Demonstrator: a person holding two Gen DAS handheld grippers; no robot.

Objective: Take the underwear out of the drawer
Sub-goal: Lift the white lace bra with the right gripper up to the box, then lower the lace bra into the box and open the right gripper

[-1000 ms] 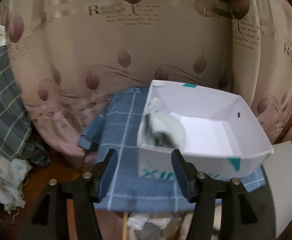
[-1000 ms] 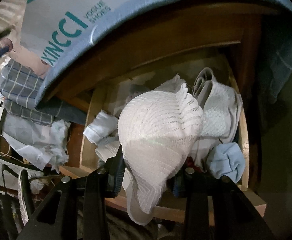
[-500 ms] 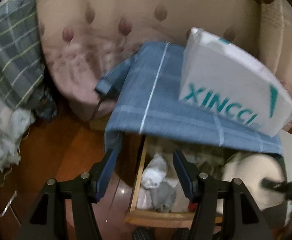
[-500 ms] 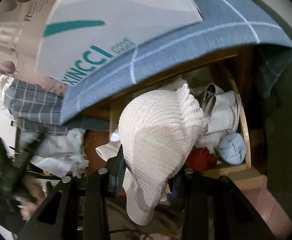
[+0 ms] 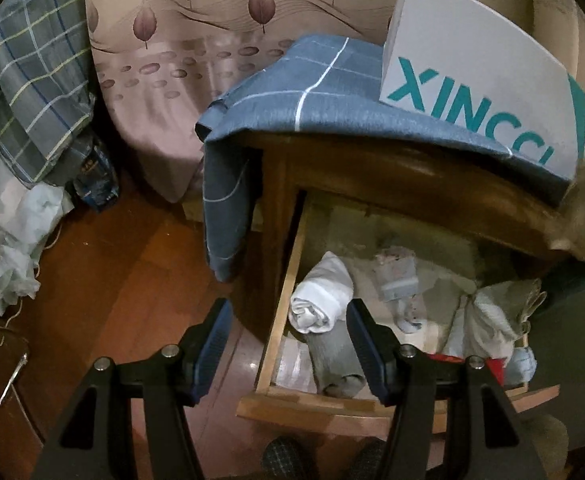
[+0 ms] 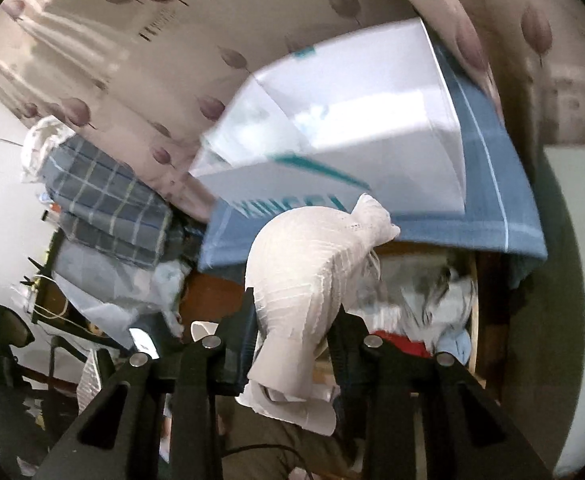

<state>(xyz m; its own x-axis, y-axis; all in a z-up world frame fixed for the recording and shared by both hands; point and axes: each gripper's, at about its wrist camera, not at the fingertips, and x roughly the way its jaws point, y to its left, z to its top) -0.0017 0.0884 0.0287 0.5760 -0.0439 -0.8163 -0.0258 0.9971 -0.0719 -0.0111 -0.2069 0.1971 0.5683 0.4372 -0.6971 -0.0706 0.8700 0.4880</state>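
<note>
Your left gripper [image 5: 288, 336] hangs with its jaws apart and nothing between them, pointing down over the left end of the pulled-out drawer [image 5: 280, 304]. Left of it is wood floor [image 5: 112, 272] and a plaid bundle [image 5: 32, 80]. In the drawer: a white rolled cloth [image 5: 324, 296], a grey roll [image 5: 332, 360] below it, then pale crumpled garments [image 5: 492, 312] and something red [image 5: 492, 368] toward the right. A blue checked cloth [image 5: 312, 92] covers the cabinet top, with a white box [image 5: 472, 68] on it. Your right gripper [image 6: 292, 332] is closing its jaws on the white ribbed underwear [image 6: 312, 264], which is clamped between the pads, clear above the drawer and in front of the box.
</note>
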